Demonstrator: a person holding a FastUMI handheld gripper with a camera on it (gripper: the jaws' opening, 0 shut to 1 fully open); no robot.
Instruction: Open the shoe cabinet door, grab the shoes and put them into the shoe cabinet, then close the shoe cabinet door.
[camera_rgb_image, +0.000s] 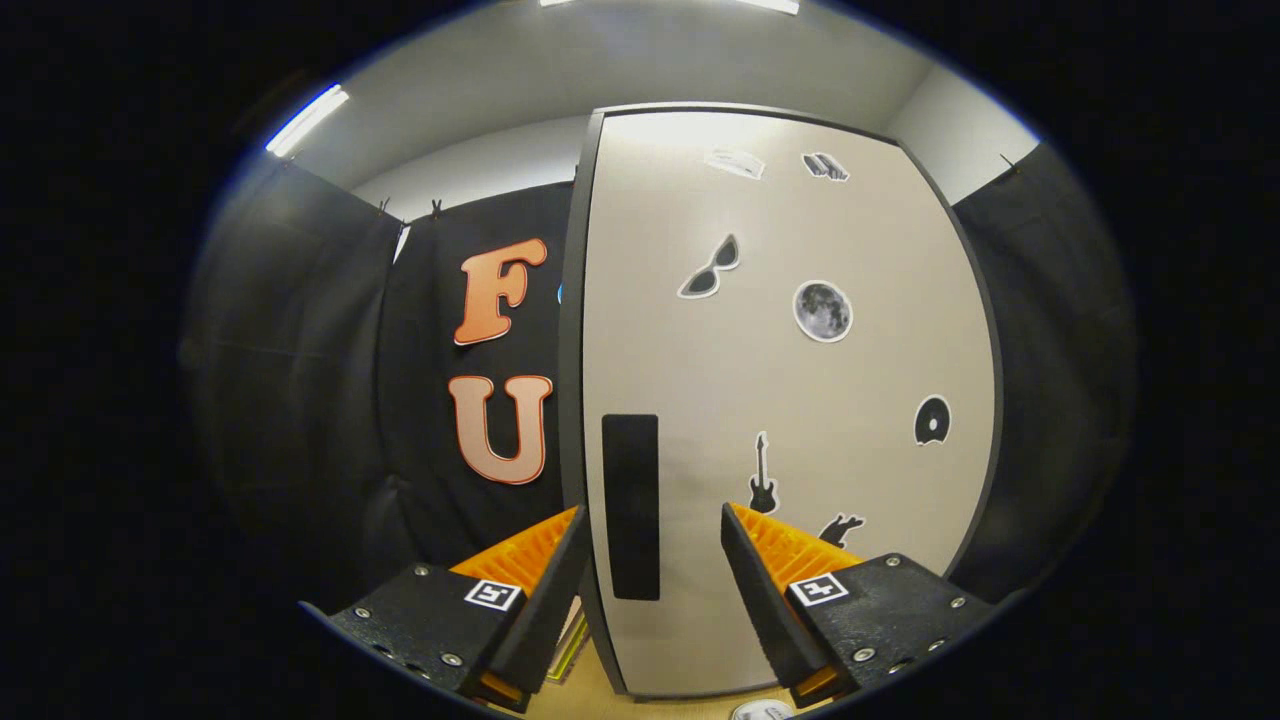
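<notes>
Pale laminate fronts the shoe cabinet door (780, 400) straight ahead of your tool (650, 525), whose fingers stand spread apart with nothing between them but air. Take the dark vertical handle (630, 505) as your landmark: it sits on the door near its left edge, and your fingertips frame it, one to each side, though whether they reach it I cannot tell. Right of the handle run small stickers, among them a guitar (762, 475), a moon (822, 311) and sunglasses (711, 267). The door looks closed, so the task seems at its first step. Opening it, fetching the shoes, stowing them and closing up all appear to lie ahead.
</notes>
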